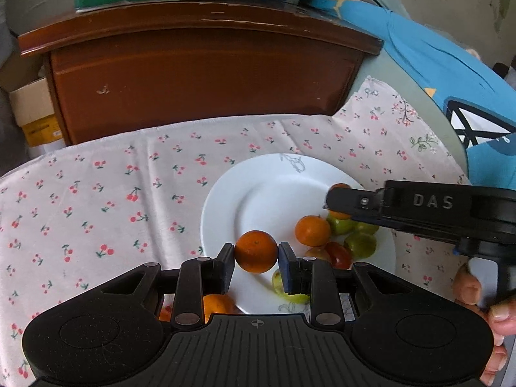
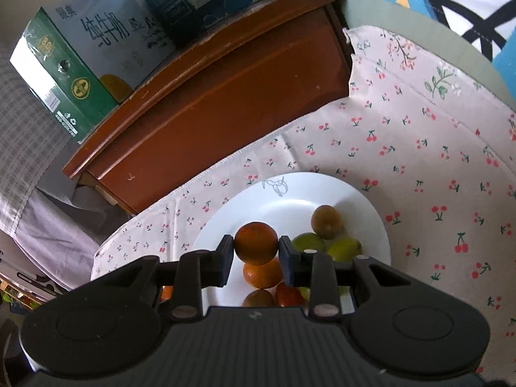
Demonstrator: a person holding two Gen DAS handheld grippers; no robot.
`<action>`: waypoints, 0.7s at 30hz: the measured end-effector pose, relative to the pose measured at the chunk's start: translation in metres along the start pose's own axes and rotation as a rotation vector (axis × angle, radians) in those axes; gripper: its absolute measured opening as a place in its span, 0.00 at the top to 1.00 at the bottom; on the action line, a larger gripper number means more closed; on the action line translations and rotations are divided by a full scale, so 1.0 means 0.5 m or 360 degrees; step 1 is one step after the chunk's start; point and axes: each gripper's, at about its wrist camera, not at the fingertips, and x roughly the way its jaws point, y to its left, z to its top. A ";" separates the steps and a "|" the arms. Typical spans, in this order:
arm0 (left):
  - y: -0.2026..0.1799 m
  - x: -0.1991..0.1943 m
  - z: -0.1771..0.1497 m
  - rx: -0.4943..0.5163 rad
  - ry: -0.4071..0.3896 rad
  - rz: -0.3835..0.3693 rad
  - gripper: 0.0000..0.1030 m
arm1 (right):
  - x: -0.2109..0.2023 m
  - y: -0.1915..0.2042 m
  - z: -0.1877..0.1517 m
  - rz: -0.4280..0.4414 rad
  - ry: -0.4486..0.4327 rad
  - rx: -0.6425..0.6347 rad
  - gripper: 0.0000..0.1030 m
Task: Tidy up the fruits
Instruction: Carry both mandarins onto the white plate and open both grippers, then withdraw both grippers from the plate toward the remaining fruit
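Observation:
A white plate (image 1: 274, 190) lies on a cherry-print cloth and holds several oranges, green fruits and a red one. My left gripper (image 1: 256, 256) is shut on an orange (image 1: 256, 251) above the plate's near left part. My right gripper (image 2: 256, 246) is shut on another orange (image 2: 256, 242) above the plate (image 2: 290, 200), over an orange (image 2: 262, 274) lying there. In the left wrist view the right gripper (image 1: 335, 203) comes in from the right over the fruit pile. Another orange (image 1: 217, 306) lies on the cloth off the plate, partly hidden under my left gripper.
A brown wooden cabinet (image 1: 200, 74) stands just behind the table with cartons (image 2: 74, 61) on top. A blue cloth (image 1: 435, 61) lies at the right. The cherry cloth (image 1: 96, 200) stretches left of the plate.

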 end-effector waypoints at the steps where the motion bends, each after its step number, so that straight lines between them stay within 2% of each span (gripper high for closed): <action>1: -0.001 0.002 0.000 0.0001 -0.0001 -0.0007 0.74 | 0.002 -0.001 0.000 0.0003 0.0001 0.0008 0.71; 11: -0.007 -0.002 0.008 -0.0002 -0.0051 -0.0060 0.72 | 0.013 -0.003 -0.001 -0.0025 -0.0028 0.0020 0.68; 15: -0.003 -0.022 0.016 -0.0027 -0.0085 -0.0036 0.53 | 0.006 0.000 0.001 -0.0014 -0.0032 0.0016 0.68; 16: -0.002 -0.030 0.020 -0.0025 -0.0101 -0.0021 0.52 | 0.003 0.002 0.002 -0.0012 -0.0035 0.0014 0.68; 18: 0.001 -0.044 0.027 -0.0023 -0.0124 0.0018 0.39 | -0.004 0.007 0.002 -0.0021 -0.0045 -0.0007 0.67; 20: 0.008 -0.059 0.033 -0.0055 -0.0155 0.0056 0.31 | -0.013 0.012 0.002 -0.0032 -0.0064 -0.0029 0.67; 21: 0.012 -0.065 0.035 -0.0069 -0.0167 0.0068 0.30 | -0.017 0.014 0.002 -0.0032 -0.0067 -0.0033 0.66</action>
